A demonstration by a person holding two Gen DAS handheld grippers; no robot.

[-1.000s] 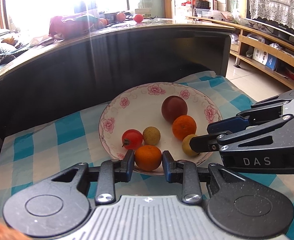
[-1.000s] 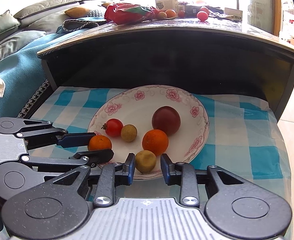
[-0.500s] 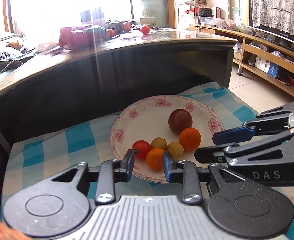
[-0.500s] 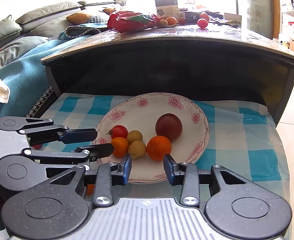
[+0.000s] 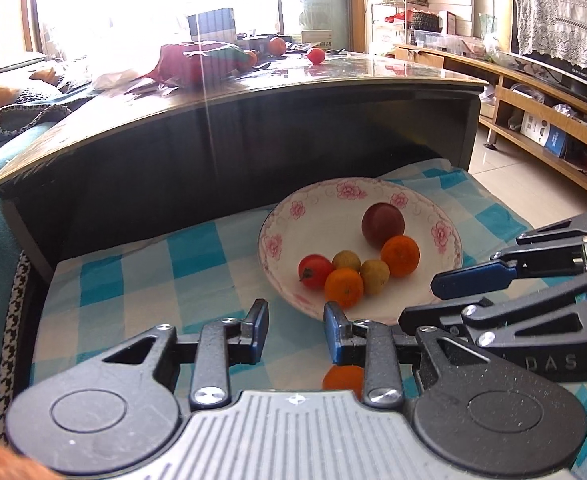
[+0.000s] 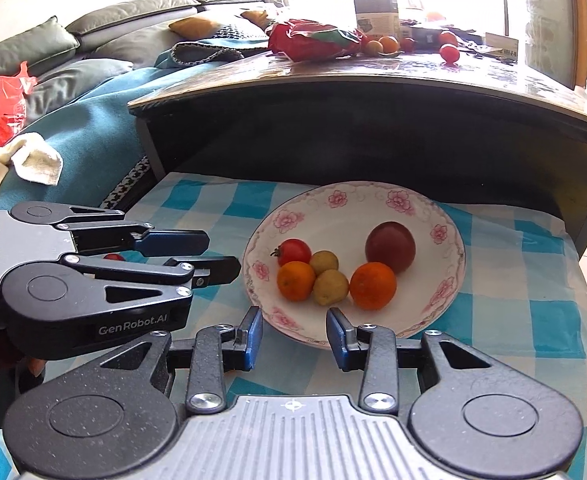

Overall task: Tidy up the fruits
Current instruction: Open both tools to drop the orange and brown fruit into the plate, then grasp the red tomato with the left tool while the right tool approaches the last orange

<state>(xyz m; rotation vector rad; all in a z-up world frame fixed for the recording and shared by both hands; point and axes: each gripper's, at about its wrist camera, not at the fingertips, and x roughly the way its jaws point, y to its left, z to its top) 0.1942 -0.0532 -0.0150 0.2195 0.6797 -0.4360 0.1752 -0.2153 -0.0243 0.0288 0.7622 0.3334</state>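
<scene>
Both tools stand empty and well open: the left tool (image 5: 295,330) hangs over the checked cloth (image 5: 141,276) just short of the near rim of the plate (image 5: 271,248), and the right tool (image 6: 291,334) straddles that same near rim from its own side, its blue pads apart and touching nothing.

On the flowered plate sit six fruits in a loose cluster. A dark plum-coloured fruit (image 6: 390,246) lies farthest back, with a tangerine (image 6: 372,285) touching or just beside it on the near side. To the left are two small yellow-green fruits (image 6: 330,286), a second tangerine (image 6: 296,281) and a red tomato (image 6: 294,251), all crowded together. One more tangerine (image 5: 342,380) lies off the plate on the cloth, low under the left tool and partly hidden by it. A small red fruit (image 6: 113,257) also shows on the cloth behind the left tool's fingers. More fruit lies on the far bench (image 6: 413,68) by a red bag (image 6: 313,42).

These fruits look light and round, so they will likely roll if nudged. The tomato is probably soft-skinned and easily bruised; the tangerines give a little and offer better grip. Each is best taken across its widest middle, with gentle closing. The stray tangerine on the cloth seems the easiest to take, having open space at its sides, while those on the plate are packed close.
</scene>
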